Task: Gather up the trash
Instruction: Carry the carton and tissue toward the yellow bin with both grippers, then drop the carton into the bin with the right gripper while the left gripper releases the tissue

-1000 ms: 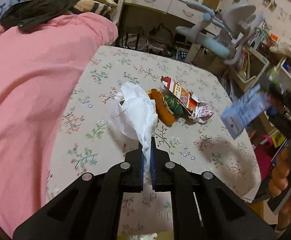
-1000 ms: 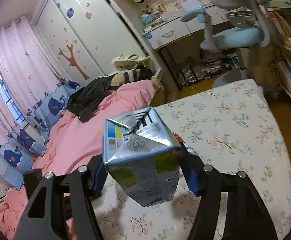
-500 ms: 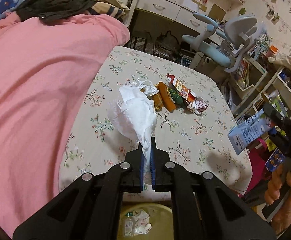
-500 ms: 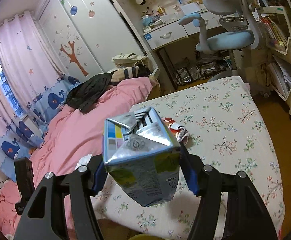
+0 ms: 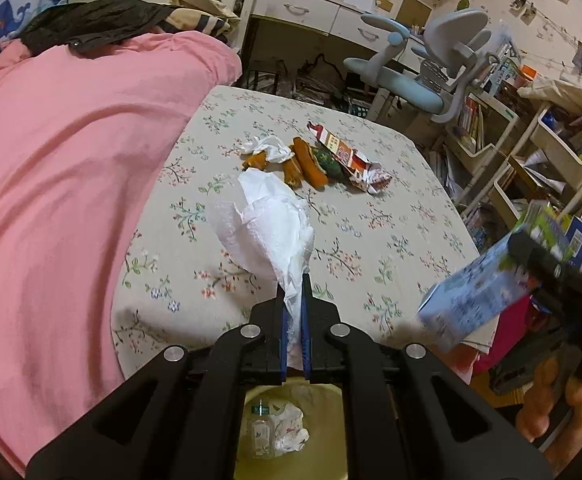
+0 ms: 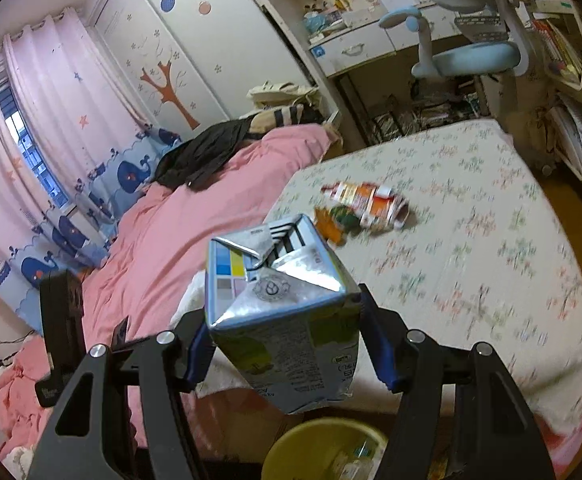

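Both grippers, left (image 5: 295, 292) pinching crumpled white tissue (image 5: 267, 220), right (image 6: 287, 344) clamping the crushed blue-and-silver carton (image 6: 287, 320), had drawn back over the yellow plastic bin (image 6: 311, 440), ready for dropping.

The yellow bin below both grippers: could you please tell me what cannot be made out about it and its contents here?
- Left wrist view: the yellow bin is mostly hidden by the left gripper; only a small bottle and crumpled paper show.
- Right wrist view: its lower part is cut off by the frame edge, and the contents are blurred.

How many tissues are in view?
3: one in the left claw, one on the table by the peels, one in the bin. More may be hidden.
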The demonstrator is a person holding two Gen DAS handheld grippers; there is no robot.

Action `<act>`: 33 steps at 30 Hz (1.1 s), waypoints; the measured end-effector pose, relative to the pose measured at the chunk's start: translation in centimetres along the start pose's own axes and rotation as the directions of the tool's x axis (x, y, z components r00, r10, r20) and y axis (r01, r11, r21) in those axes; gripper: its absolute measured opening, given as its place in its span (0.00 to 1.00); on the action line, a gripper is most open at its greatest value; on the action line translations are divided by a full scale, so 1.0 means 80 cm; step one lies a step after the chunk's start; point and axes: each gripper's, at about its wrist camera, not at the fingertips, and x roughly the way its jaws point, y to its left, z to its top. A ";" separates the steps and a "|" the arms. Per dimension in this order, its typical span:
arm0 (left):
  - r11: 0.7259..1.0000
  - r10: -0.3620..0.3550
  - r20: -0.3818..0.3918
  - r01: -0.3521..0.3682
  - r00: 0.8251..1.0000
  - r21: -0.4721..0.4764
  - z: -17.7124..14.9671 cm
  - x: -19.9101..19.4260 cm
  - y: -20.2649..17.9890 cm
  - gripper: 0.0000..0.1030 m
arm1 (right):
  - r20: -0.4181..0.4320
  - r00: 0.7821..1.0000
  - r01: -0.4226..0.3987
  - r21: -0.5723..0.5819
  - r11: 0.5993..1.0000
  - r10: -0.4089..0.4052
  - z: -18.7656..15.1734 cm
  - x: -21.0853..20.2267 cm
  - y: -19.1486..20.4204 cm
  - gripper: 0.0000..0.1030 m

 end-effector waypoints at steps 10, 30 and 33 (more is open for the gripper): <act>0.999 -0.011 -0.009 0.012 1.000 0.030 -0.021 -0.010 -0.013 0.05 | -0.108 0.994 -0.019 -0.039 0.999 0.015 -0.062 0.013 0.029 0.60; 0.998 -0.015 -0.064 0.018 0.998 0.057 -0.070 -0.012 -0.032 0.06 | -0.272 0.962 0.013 -0.028 1.000 -0.020 -0.139 0.034 0.032 0.60; 0.998 -0.013 -0.075 0.018 0.997 0.062 -0.077 -0.011 -0.035 0.05 | -0.302 0.953 0.027 -0.019 0.999 -0.032 -0.150 0.038 0.026 0.61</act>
